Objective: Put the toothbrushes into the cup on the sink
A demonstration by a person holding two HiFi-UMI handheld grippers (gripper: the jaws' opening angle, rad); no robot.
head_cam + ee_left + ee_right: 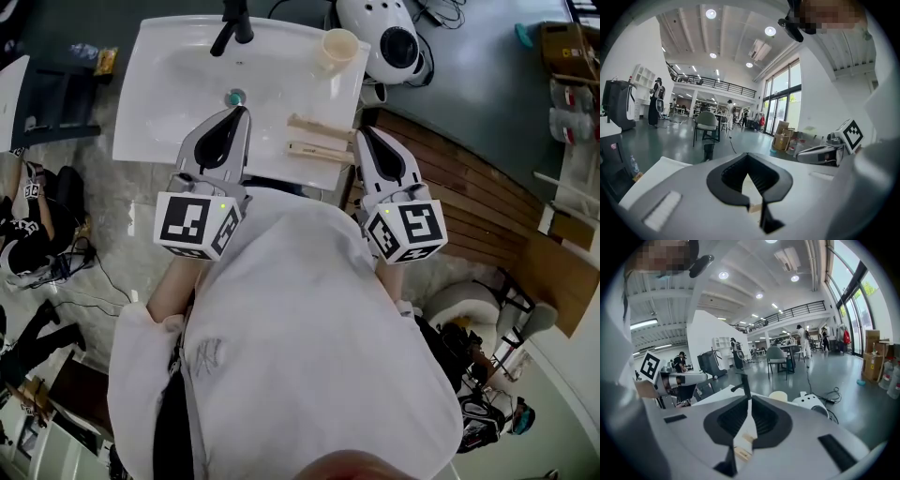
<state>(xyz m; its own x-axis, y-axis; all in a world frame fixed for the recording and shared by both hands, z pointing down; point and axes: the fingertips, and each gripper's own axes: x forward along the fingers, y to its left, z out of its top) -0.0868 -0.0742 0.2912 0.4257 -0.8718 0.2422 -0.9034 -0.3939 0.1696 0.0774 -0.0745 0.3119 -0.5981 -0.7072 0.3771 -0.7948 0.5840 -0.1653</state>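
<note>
Two wooden toothbrushes [317, 127] [314, 150] lie side by side on the white sink's [159, 103] right front ledge. A beige cup [339, 47] stands at the sink's far right corner; the right gripper view also shows the cup [778, 395]. My left gripper [240, 112] is shut and empty, hovering over the basin's front, left of the brushes. Just off the brushes' right ends, at the sink's front right corner, my right gripper [362, 134] is shut and empty. Bits of toothbrush [742, 453] show through the gap below its jaws.
A black faucet [232, 26] rises at the sink's back, with the drain [235, 97] in the basin. A white round device [392, 37] and cables lie on the floor behind the cup. Wooden boards [469, 202] lie to the right. Bags [42, 225] sit at the left.
</note>
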